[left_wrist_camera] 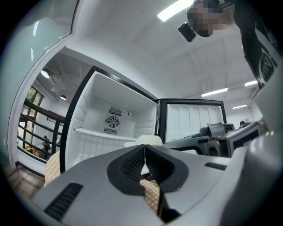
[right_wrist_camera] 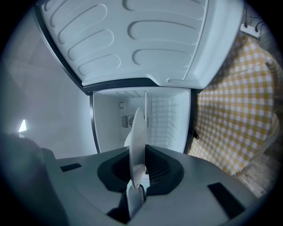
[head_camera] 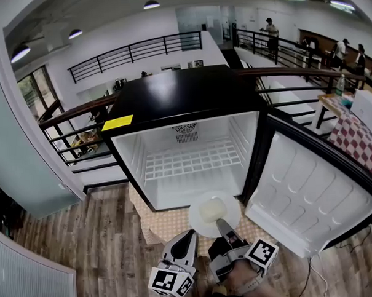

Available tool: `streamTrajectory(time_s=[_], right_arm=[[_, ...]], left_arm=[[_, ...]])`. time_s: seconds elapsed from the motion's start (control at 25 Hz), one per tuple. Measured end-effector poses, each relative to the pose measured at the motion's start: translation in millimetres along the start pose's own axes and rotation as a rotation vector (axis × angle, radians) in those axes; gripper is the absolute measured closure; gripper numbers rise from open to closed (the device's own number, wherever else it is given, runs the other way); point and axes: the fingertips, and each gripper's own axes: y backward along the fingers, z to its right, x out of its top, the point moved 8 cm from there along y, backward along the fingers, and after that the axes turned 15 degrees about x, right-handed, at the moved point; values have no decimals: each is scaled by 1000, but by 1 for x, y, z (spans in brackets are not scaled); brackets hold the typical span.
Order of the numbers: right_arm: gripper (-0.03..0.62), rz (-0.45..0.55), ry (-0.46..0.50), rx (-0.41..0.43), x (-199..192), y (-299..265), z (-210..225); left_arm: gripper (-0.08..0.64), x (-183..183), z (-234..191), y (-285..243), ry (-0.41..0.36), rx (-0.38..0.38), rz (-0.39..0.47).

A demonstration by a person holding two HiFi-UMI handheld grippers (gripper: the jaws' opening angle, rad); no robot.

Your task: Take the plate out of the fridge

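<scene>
Hanging just in front of the open fridge (head_camera: 177,96), the white plate (head_camera: 213,212) sits outside the cabinet, over a tan checked mat (head_camera: 168,224) that lies on the wooden floor (head_camera: 98,241) at the fridge's foot. A pale yellowish lump (head_camera: 212,208) rests on the plate. The right gripper (head_camera: 221,225) has its jaws clamped on the plate's near rim; in the right gripper view the plate shows edge-on, running up from between the dark pads toward the fridge opening. The left gripper (head_camera: 188,235) is just beside the right one, on its left and a little lower, with its jaws pressed together and nothing between them; its view looks past the closed tips at the plate and the white interior. The fridge door (head_camera: 311,188) stands swung wide to the right, its moulded white inner face showing. Inside, a white wire shelf (head_camera: 191,158) spans the cabinet, and a yellow sticker (head_camera: 117,122) marks the black top near its front left corner.
</scene>
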Motion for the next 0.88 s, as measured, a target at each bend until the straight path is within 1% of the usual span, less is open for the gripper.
streamTrajectory(time_s=[0.12,0.28,0.48,0.88], right_arm=[[538,19,7,-12,-4,9,0],[538,37,7,-9,-15,18,-6],[537,29,-1,-16,-37,27,-7],[538,11,-33,-11,-81,41,-13]], left_arm=[[549,0,0,7,7,-15,2],[549,2,-5,25,6,-23,-5],[549,4,-16,50,2,-12,-26],[549,10,-36,94,-4,20,-38]])
